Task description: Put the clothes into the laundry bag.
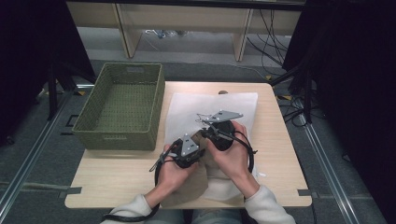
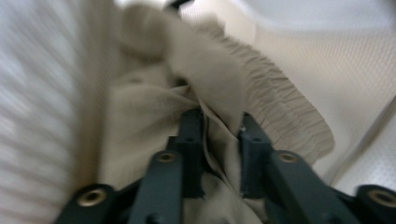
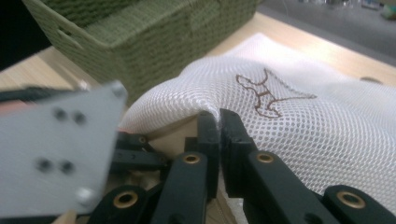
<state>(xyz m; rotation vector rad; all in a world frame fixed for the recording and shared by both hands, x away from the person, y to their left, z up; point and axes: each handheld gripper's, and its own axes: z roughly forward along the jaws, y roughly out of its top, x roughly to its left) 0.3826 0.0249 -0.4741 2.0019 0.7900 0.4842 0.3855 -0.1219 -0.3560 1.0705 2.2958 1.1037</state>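
White mesh bag beside the green basket on the worktop: right gripper pinches its rim, apparently holding it open while left gripper, clamped on beige cloth, feeds it inside.

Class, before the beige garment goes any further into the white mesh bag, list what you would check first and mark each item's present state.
1. Left gripper shut on the beige garment: ok.
2. Right gripper shut on the mesh bag edge: ok.
3. Bag mouth lifted open: ok, a gap shows under the edge.
4. Garment already inside the bag: cannot tell.
5. Green basket standing apart from the bag: ok.
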